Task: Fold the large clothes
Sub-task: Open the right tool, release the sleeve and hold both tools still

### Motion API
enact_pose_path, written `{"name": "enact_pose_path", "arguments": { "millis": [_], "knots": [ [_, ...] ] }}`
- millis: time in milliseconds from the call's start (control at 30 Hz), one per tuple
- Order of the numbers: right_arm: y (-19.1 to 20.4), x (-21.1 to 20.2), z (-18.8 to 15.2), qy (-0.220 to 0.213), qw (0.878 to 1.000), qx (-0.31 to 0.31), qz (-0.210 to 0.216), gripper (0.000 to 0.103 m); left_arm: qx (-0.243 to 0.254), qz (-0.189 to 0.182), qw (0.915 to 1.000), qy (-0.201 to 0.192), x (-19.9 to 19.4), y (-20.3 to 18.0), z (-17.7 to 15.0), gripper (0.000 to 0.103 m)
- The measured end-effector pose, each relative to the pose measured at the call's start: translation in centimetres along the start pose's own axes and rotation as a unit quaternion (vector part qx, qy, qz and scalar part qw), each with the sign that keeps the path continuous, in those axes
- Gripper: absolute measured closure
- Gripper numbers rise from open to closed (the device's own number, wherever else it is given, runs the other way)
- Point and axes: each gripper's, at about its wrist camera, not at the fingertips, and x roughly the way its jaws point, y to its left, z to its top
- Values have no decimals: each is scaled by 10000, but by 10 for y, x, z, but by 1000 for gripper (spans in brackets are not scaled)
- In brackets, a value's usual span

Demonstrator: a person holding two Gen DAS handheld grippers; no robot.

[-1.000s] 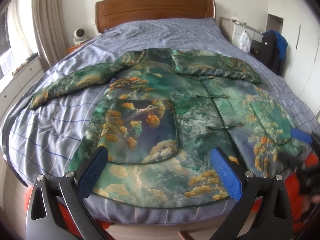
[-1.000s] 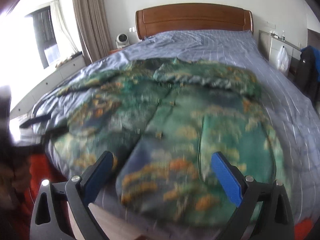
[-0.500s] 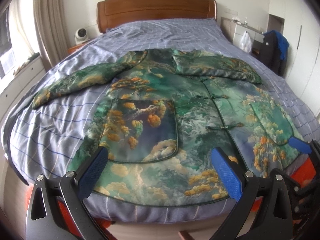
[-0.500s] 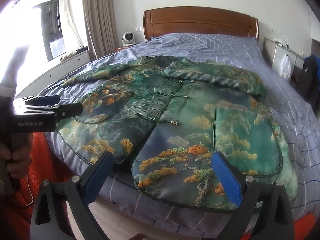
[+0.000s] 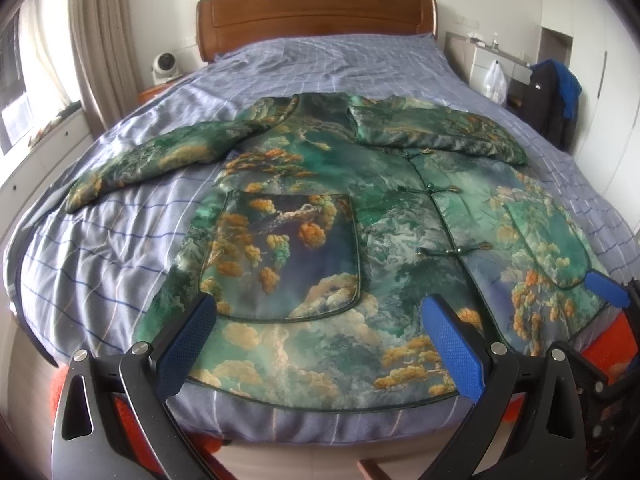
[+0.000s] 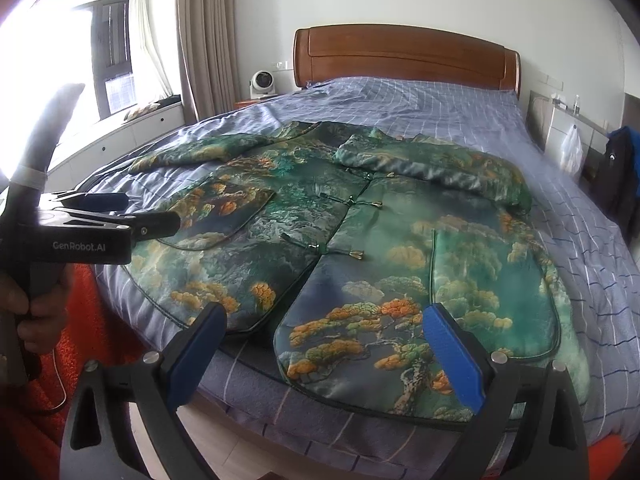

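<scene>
A green jacket [image 5: 360, 248] printed with orange trees and clouds lies front up on the bed, hem toward me. One sleeve [image 5: 160, 156] stretches out to the left; the other sleeve [image 5: 440, 132] is folded across the chest below the collar. My left gripper [image 5: 320, 344] hovers open over the hem on the left-pocket side, holding nothing. My right gripper [image 6: 324, 354] hovers open over the hem corner of the right front panel [image 6: 400, 320], also holding nothing. The left gripper [image 6: 148, 212] shows from the side in the right wrist view, a hand [image 6: 24, 308] on its handle.
The bed has a blue checked cover [image 5: 100, 248] and a wooden headboard [image 5: 316, 12]. A small white fan [image 6: 262, 82] stands on the nightstand, curtains and a window beside it. Dark clothes [image 5: 552, 100] and a plastic bag [image 5: 496, 80] hang at the right wall.
The right wrist view was blurred with motion and is now steady, with that gripper settled at the right hem. The left gripper barely shifted. Both stayed open.
</scene>
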Motion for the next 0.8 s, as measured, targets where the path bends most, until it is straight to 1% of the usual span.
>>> {"name": "enact_pose_path", "arguments": {
  "millis": [467,800],
  "knots": [
    [0,-8,3,-186,9998,21,8,5,13,14,10000,2,0,0,-1,1],
    [1,-8,3,-209,9998,18,38,5,18,26,10000,9,0,1,-1,1]
  ]
}}
